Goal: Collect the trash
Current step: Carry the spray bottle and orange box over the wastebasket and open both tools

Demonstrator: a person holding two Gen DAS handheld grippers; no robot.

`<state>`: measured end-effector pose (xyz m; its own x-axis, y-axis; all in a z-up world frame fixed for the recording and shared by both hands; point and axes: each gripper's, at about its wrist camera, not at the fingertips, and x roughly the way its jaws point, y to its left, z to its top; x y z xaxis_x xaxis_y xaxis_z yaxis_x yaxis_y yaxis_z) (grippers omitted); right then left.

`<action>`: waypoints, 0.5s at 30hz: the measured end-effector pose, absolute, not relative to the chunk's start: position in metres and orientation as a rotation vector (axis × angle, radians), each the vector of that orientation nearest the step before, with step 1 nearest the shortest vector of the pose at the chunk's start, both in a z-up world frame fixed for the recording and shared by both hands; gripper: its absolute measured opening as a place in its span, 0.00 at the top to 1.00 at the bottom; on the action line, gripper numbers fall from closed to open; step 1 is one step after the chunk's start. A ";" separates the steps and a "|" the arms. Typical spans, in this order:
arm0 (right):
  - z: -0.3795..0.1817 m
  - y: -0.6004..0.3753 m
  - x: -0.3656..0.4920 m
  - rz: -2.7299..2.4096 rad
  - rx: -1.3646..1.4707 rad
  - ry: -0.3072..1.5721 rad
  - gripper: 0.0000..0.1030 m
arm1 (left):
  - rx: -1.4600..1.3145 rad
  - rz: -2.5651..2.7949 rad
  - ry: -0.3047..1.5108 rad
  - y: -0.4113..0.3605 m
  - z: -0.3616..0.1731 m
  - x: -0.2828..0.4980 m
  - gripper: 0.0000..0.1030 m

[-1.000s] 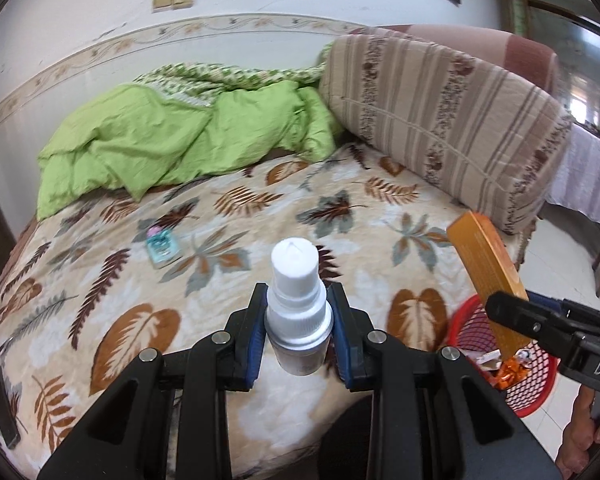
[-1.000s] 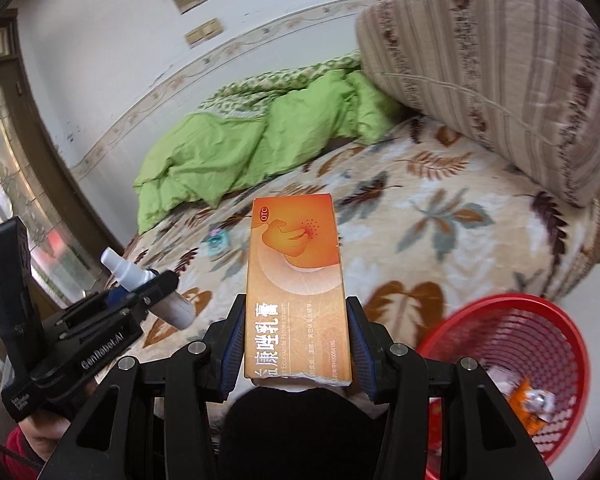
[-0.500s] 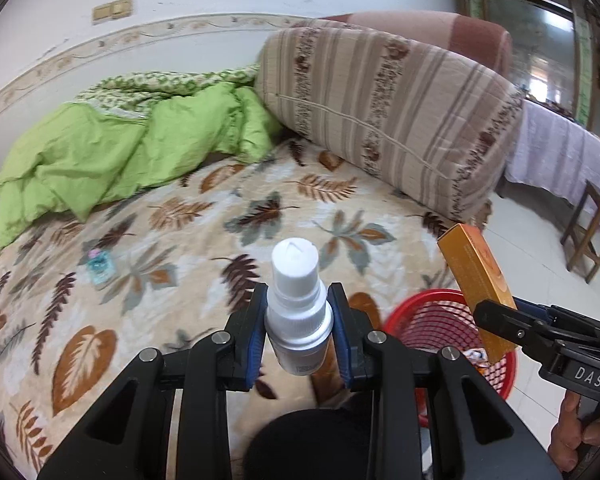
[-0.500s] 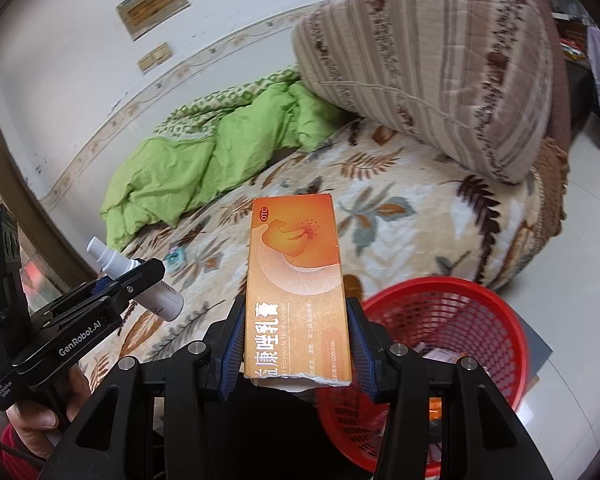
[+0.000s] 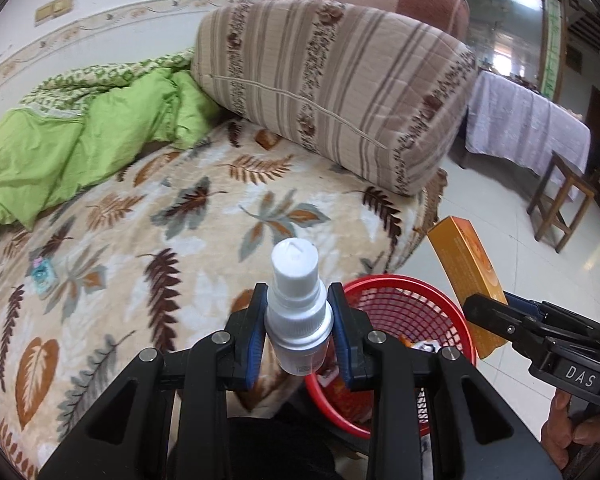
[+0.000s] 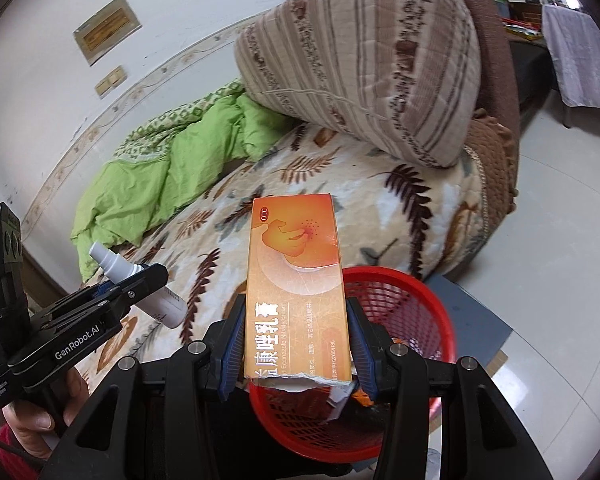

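My left gripper point(image 5: 299, 334) is shut on a white spray bottle point(image 5: 297, 304), held upright above the bed's edge next to the red mesh basket point(image 5: 404, 304). My right gripper point(image 6: 296, 344) is shut on an orange medicine box point(image 6: 296, 284) with a torn lower end, held over the red basket point(image 6: 412, 320). The box also shows in the left wrist view point(image 5: 466, 276), and the bottle in the right wrist view point(image 6: 136, 284). The basket stands on the floor by the bed and holds some scraps. A small teal packet point(image 5: 42, 274) lies on the leaf-print blanket.
The bed has a leaf-print blanket point(image 5: 204, 216), a green quilt point(image 5: 76, 148) at the back and a big striped bolster point(image 5: 340, 92). A wooden stool point(image 5: 560, 204) and a cloth-covered table point(image 5: 528, 124) stand on the tiled floor at the right.
Both grippers have swung right, away from the bed's middle and toward the red basket, each still holding its item. The basket now sits closer under both.
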<state>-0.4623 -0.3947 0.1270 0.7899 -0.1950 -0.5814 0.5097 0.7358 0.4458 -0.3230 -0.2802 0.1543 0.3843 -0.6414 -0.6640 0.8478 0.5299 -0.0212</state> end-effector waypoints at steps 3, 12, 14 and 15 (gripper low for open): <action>0.124 -0.400 -0.468 -0.424 0.645 0.535 0.51 | 0.361 -0.995 0.693 -0.289 0.148 -0.327 0.72; 0.116 -0.409 -0.476 -0.448 0.675 0.542 0.51 | 0.366 -1.055 0.774 -0.307 0.132 -0.330 0.72; 0.114 -0.410 -0.477 -0.453 0.678 0.544 0.51 | 0.370 -1.060 0.784 -0.309 0.129 -0.331 0.72; 0.113 -0.412 -0.478 -0.455 0.681 0.545 0.51 | 0.373 -1.062 0.790 -0.311 0.128 -0.332 0.72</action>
<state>-0.4777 -0.4117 0.1130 0.7674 -0.2141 -0.6044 0.5564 0.6908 0.4617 -0.3317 -0.3107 0.1276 0.2536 -0.6325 -0.7319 0.8832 0.4600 -0.0915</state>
